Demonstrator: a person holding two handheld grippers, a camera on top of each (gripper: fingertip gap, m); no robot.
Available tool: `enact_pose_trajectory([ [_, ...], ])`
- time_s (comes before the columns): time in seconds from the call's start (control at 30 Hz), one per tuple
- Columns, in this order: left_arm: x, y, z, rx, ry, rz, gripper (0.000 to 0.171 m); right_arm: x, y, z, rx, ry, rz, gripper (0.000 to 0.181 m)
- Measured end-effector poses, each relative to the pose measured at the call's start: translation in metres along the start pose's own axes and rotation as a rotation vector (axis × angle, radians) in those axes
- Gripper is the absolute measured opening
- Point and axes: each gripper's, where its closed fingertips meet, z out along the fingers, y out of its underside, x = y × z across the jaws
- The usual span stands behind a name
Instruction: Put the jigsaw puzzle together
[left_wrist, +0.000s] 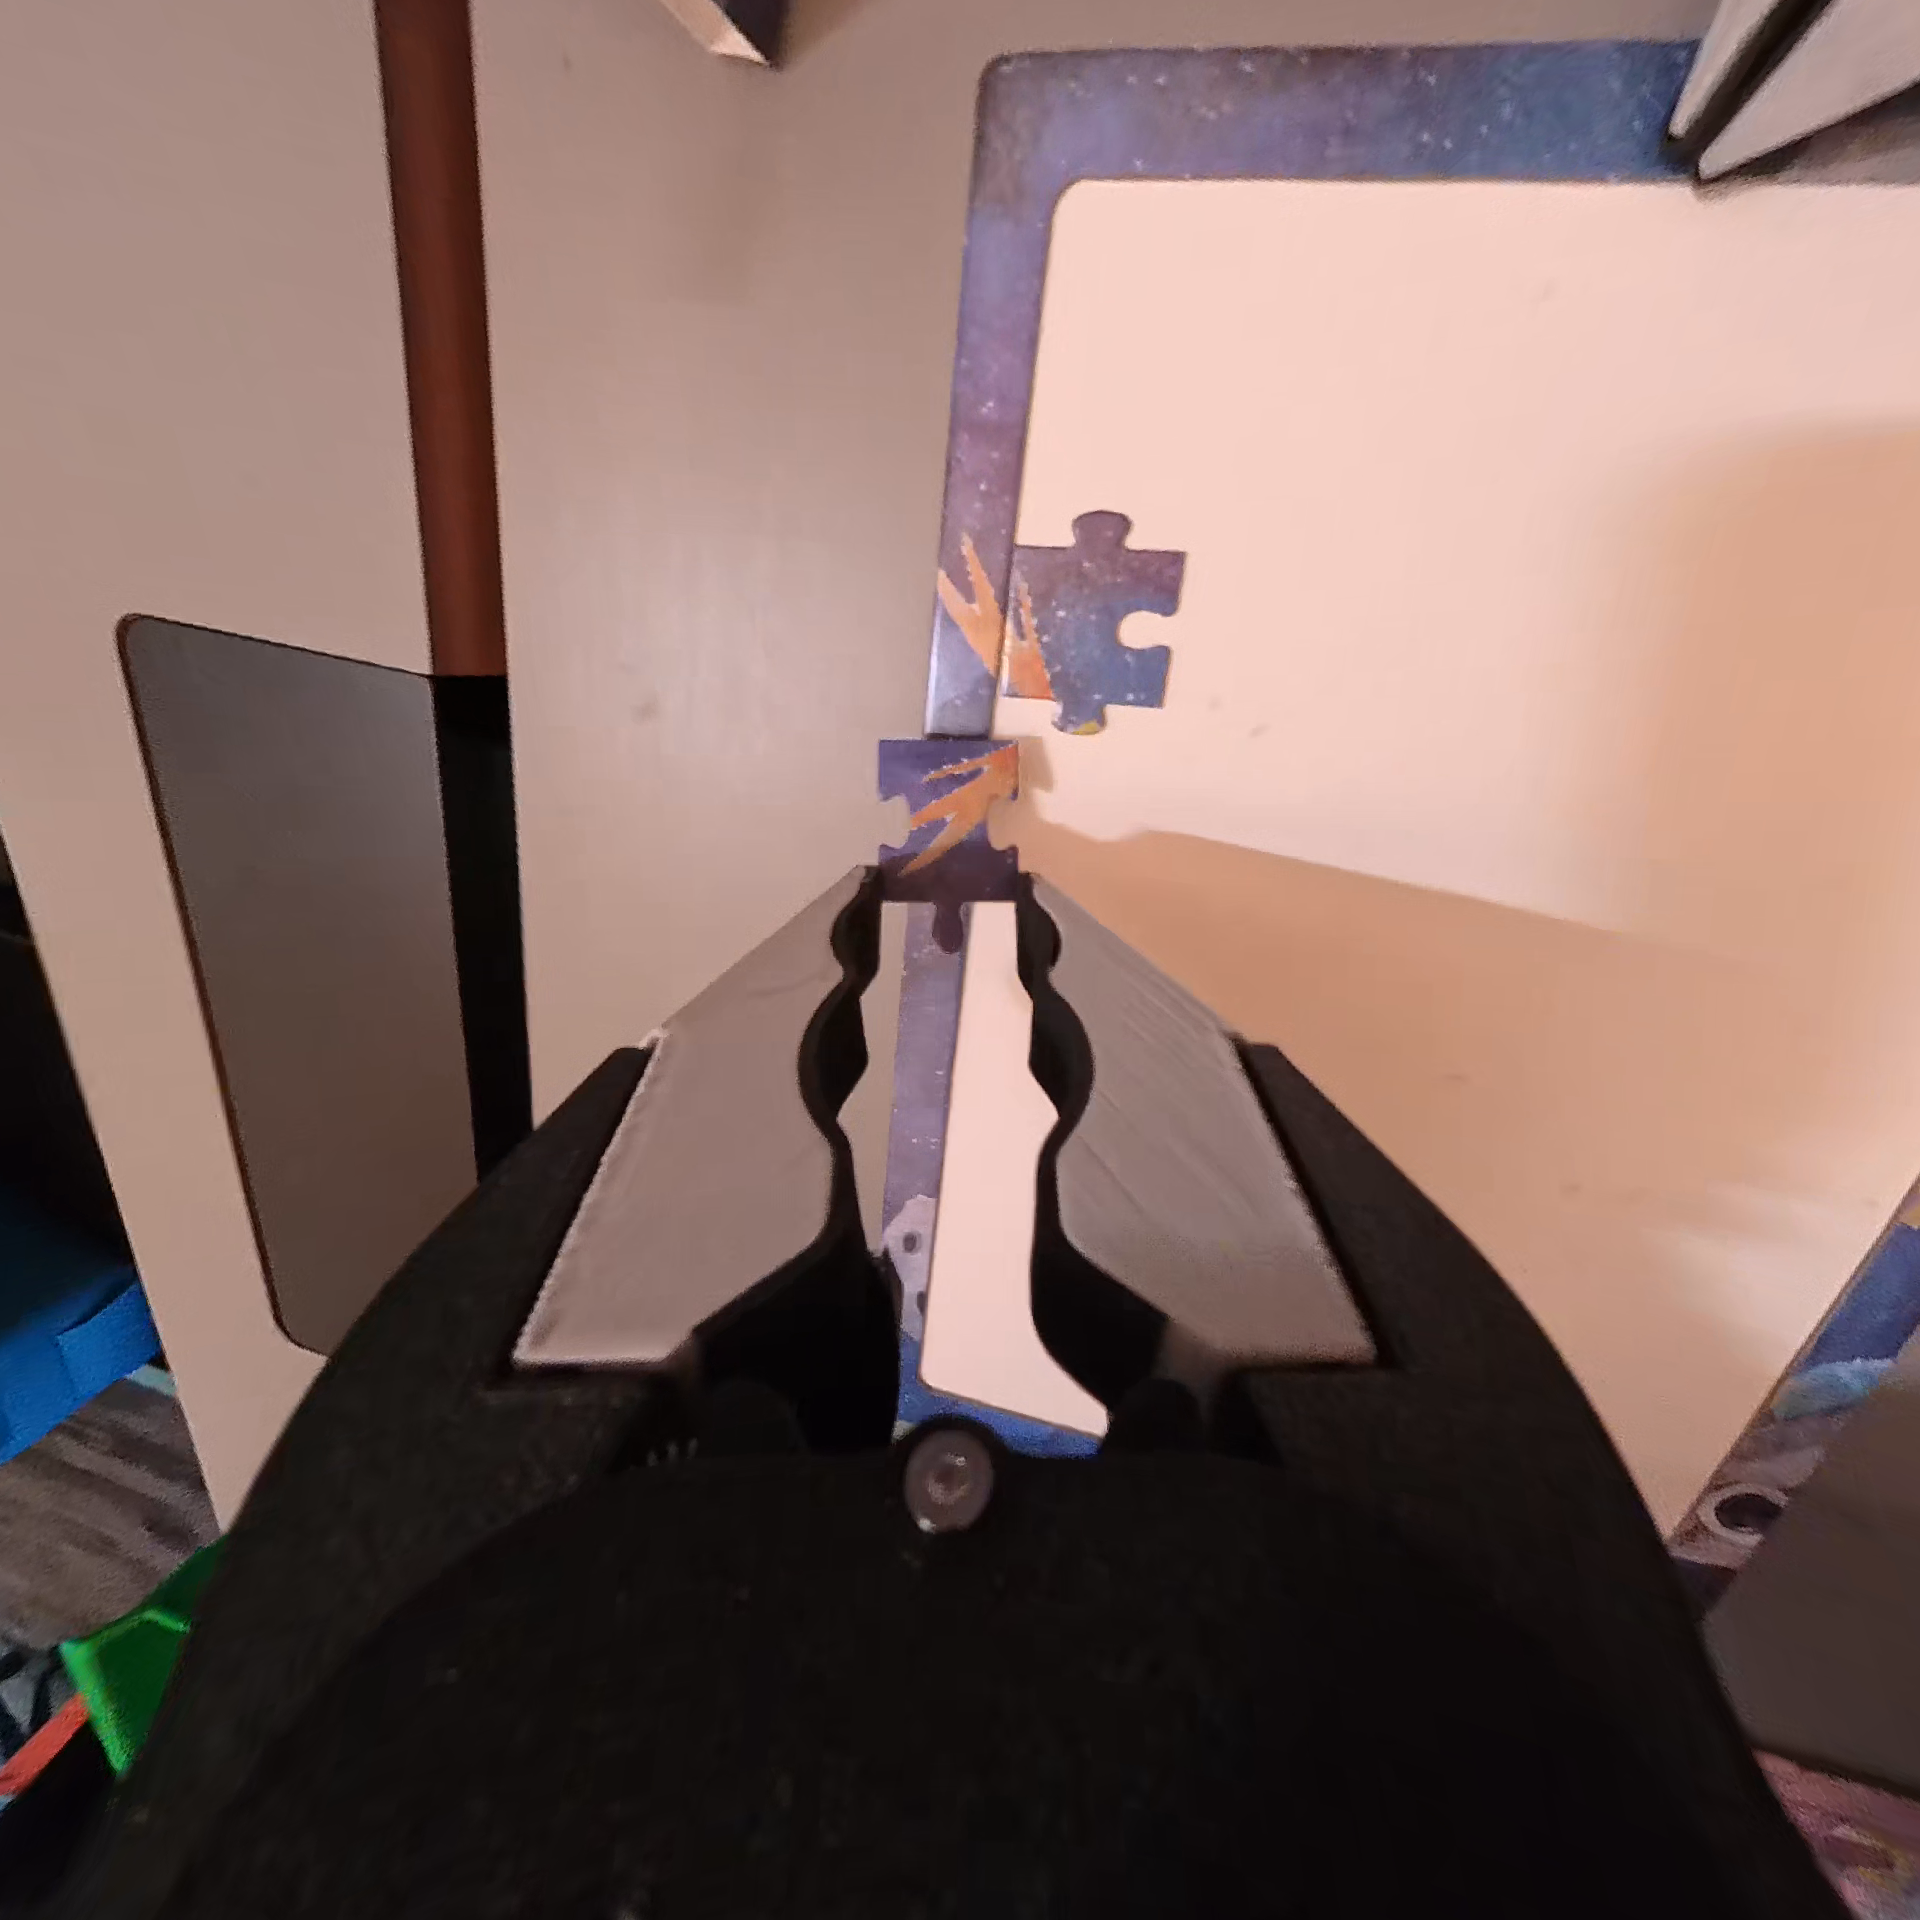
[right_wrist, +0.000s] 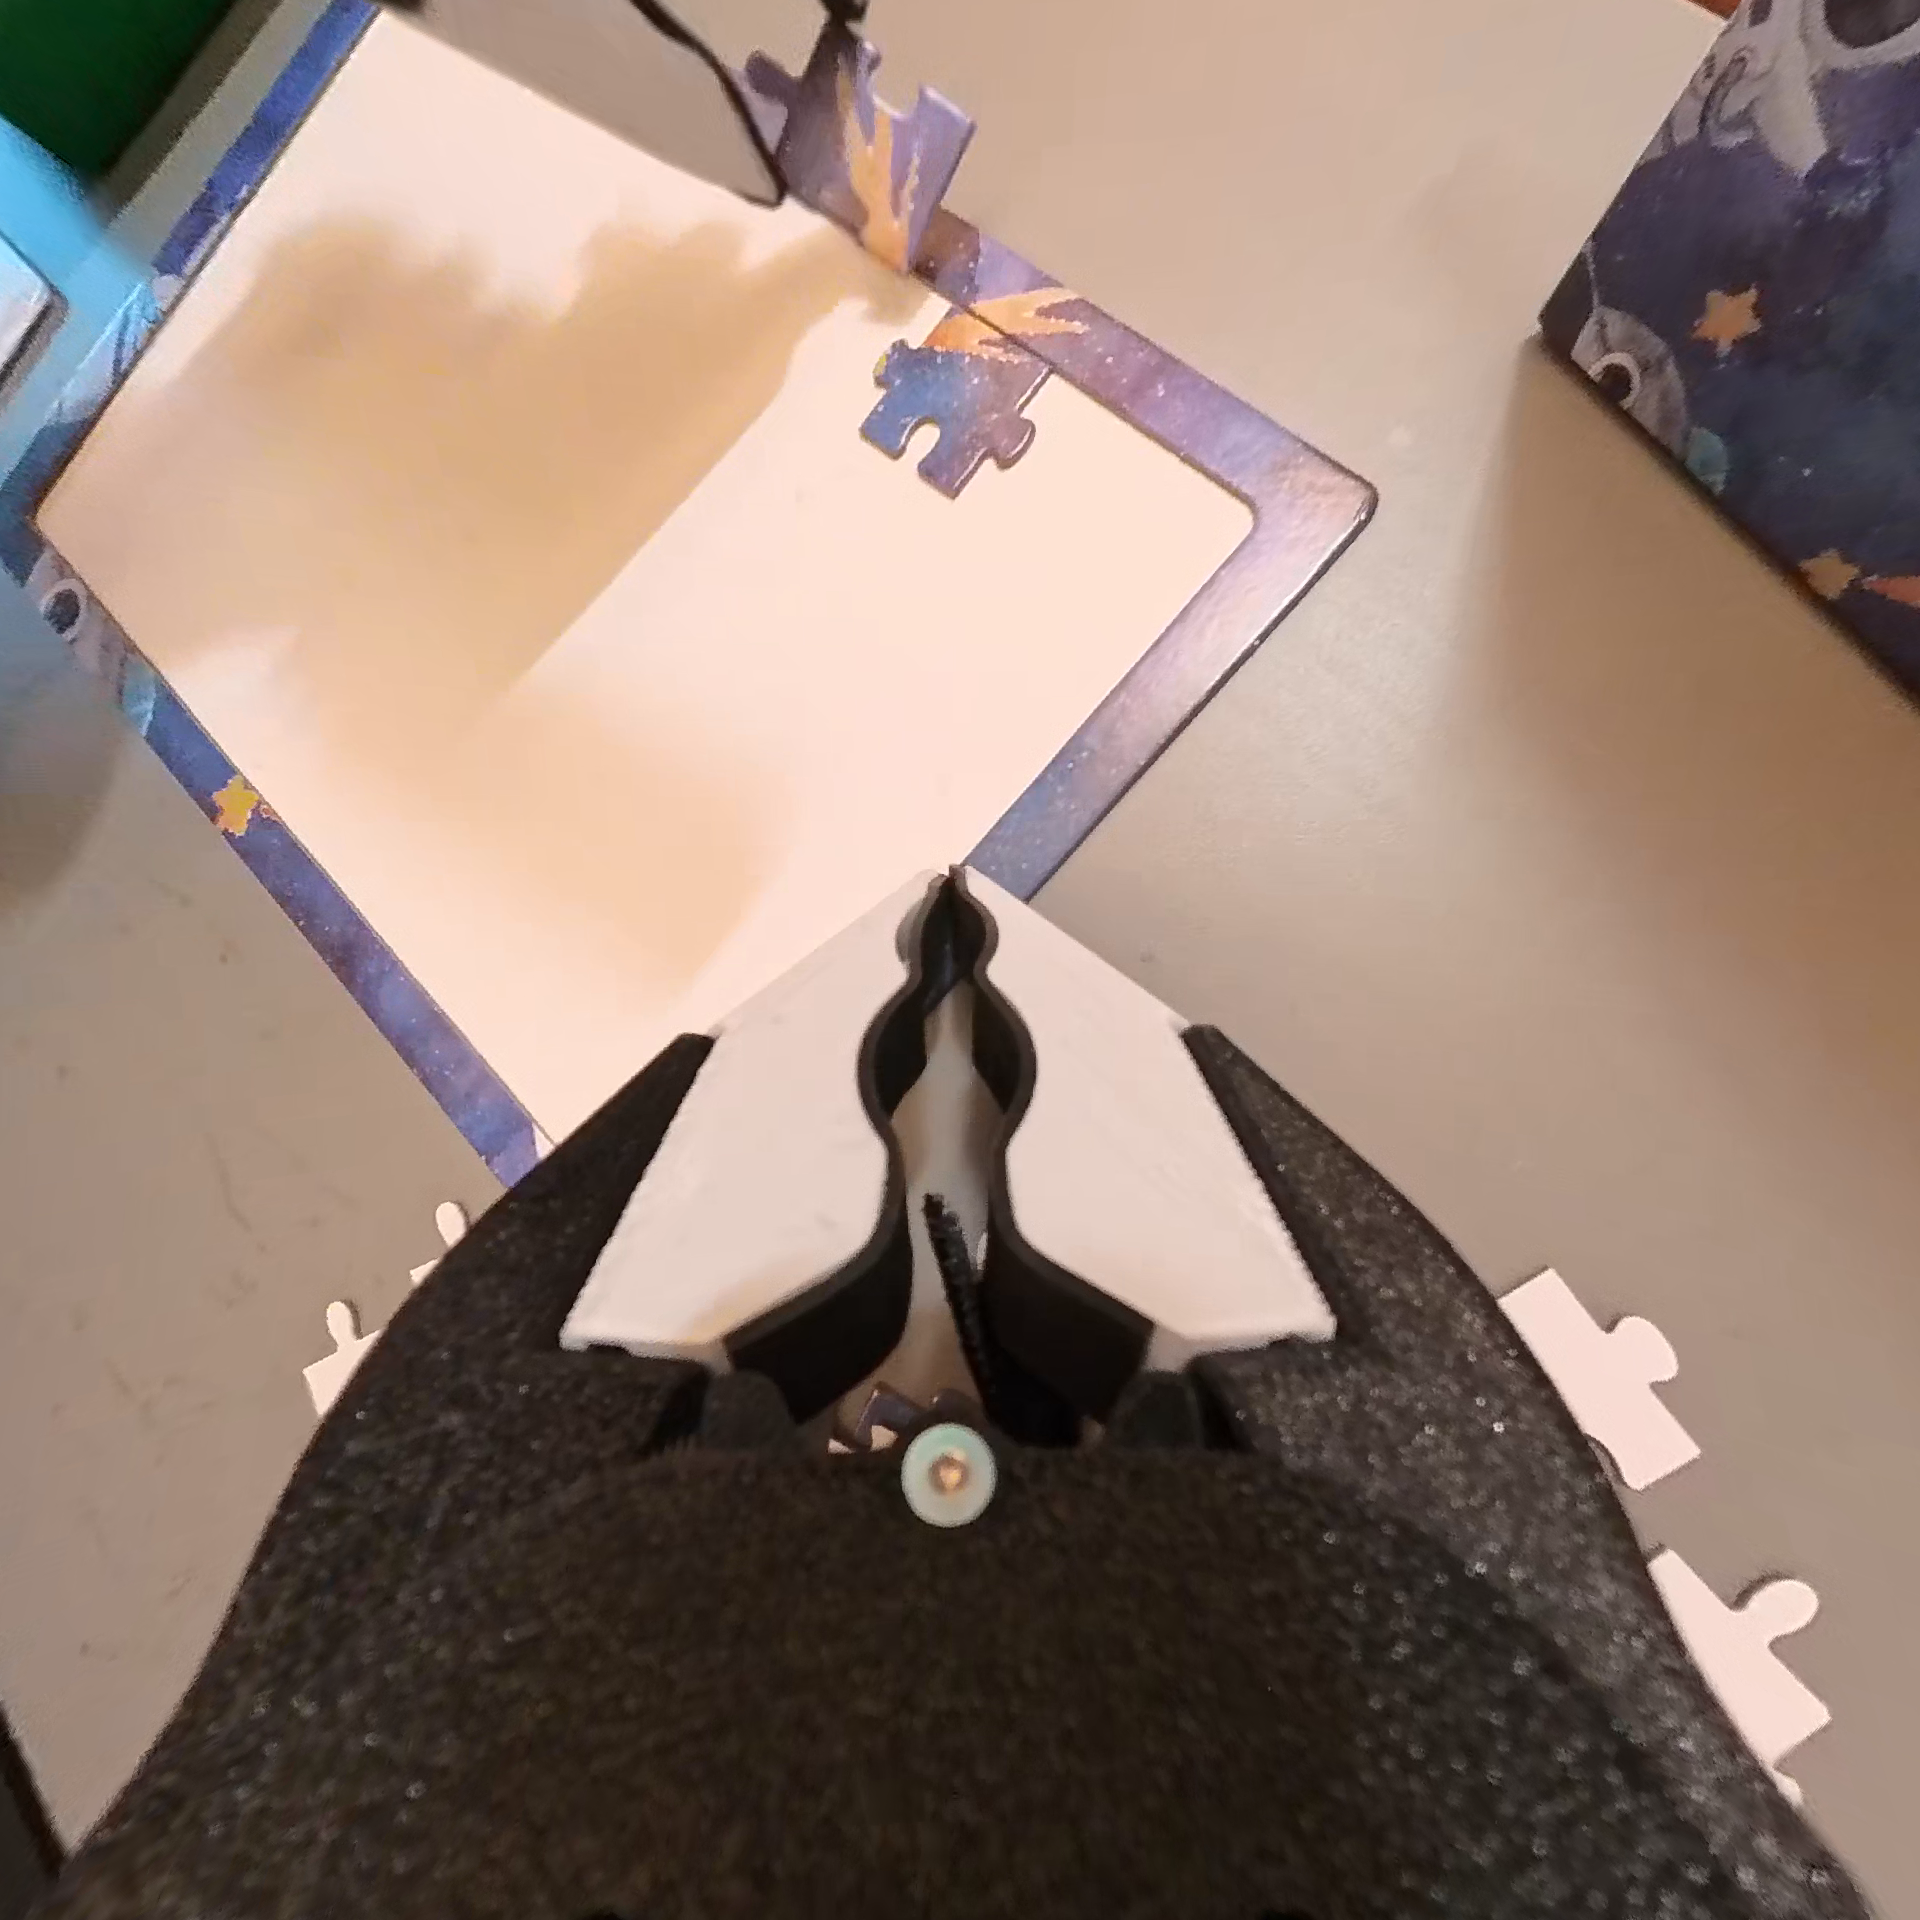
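The left claw (left_wrist: 948, 883) pinches a purple puzzle piece (left_wrist: 956, 816) streaked with orange, holding it at its fingertips just over the side of the starry puzzle frame (left_wrist: 977, 436) on the desk (left_wrist: 675, 416). Just beyond the claw, a second piece (left_wrist: 1096, 623) lies inside the frame, touching the same side. The right claw (right_wrist: 948, 883) is pressed together with nothing between its tips, poised above the frame's near edge. White, face-down pieces (right_wrist: 1605, 1387) lie on the desk beside and behind it; a printed box (right_wrist: 1766, 364) stands ahead to its right.
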Motion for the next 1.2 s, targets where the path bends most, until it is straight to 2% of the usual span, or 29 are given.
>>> enact_pose_trajectory([
  [0.17,0.026,0.006,-0.007,-0.003,0.029,0.058,0.026,0.000,0.000,0.000,0.001,-0.013,0.010,0.000],
  [0.37,0.089,0.018,-0.034,0.034,0.105,0.143,0.026,0.000,0.000,0.000,-0.003,-0.009,0.005,0.000],
  [0.53,0.131,0.043,-0.044,-0.061,0.157,0.329,0.026,0.000,0.000,0.000,-0.004,-0.004,0.002,0.000],
  [0.63,0.145,0.054,-0.044,-0.108,0.210,0.401,0.026,0.000,0.000,0.000,-0.003,0.000,0.000,0.000],
  [0.9,0.155,0.064,-0.040,-0.182,0.267,0.530,0.026,0.000,0.000,0.000,-0.002,0.010,-0.008,0.000],
  [1.03,0.143,0.061,-0.037,-0.201,0.160,0.626,0.026,0.000,0.000,0.000,-0.003,0.004,-0.004,0.000],
  [1.1,0.136,0.060,-0.037,-0.224,0.120,0.597,0.028,0.000,0.000,0.000,-0.002,0.003,-0.004,0.000],
  [1.2,0.133,0.055,-0.040,-0.181,0.114,0.464,0.035,0.000,0.000,0.000,-0.002,0.003,-0.004,0.000],
])
